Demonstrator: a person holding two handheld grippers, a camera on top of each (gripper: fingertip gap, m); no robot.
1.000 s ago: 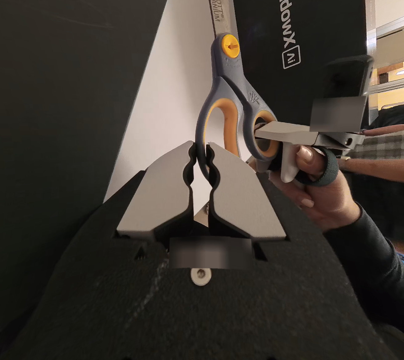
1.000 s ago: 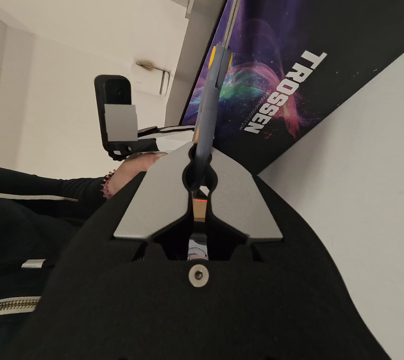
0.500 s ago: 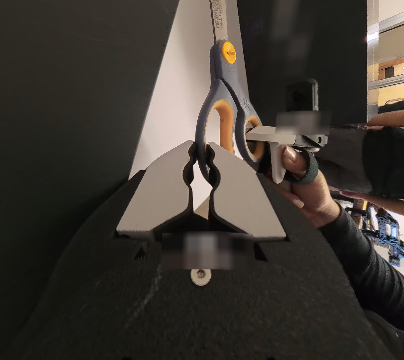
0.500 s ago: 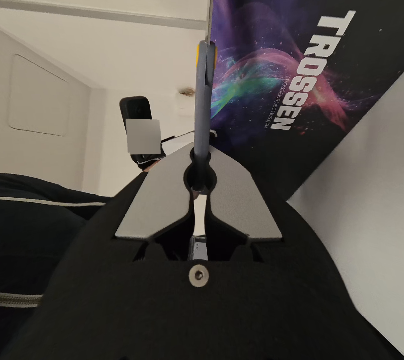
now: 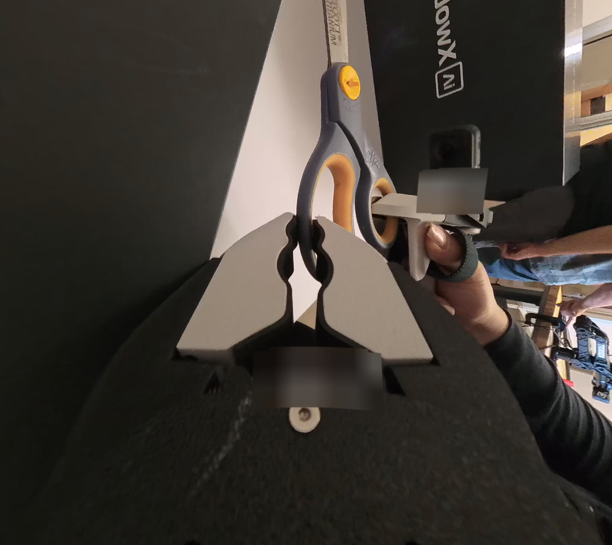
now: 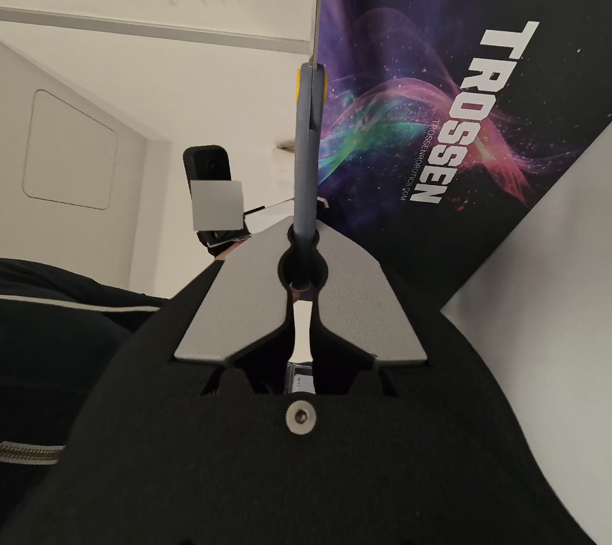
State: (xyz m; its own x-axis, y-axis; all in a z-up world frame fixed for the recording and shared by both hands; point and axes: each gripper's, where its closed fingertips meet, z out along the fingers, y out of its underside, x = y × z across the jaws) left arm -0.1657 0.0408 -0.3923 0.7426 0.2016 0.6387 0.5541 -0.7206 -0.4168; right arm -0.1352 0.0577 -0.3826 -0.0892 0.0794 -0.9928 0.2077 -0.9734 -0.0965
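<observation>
A pair of scissors (image 5: 344,138) with grey and orange handles points blades-up, and the blades look closed. My left gripper (image 5: 305,226) is shut on the rim of the larger handle loop. My right gripper (image 5: 381,203) reaches in from the right, with one finger through the smaller loop. A hand (image 5: 463,291) holds it. In the right wrist view the scissors (image 6: 306,148) show edge-on and upright. My right gripper (image 6: 304,233) is shut on their grey handle. The left gripper's camera (image 6: 207,165) shows just to the left.
A dark panel (image 5: 132,99) is at the left, a white surface (image 5: 291,65) behind the scissors, and a black board with white writing (image 5: 463,32) at the right. People's arms (image 5: 546,251) show far right. A colourful banner (image 6: 430,82) and a pale surface (image 6: 546,264) stand to the right.
Both grippers kept their hold on the scissors. In the right wrist view the scissors went from tilted to upright and the banner shifted right. The two handle loops stand slightly closer together.
</observation>
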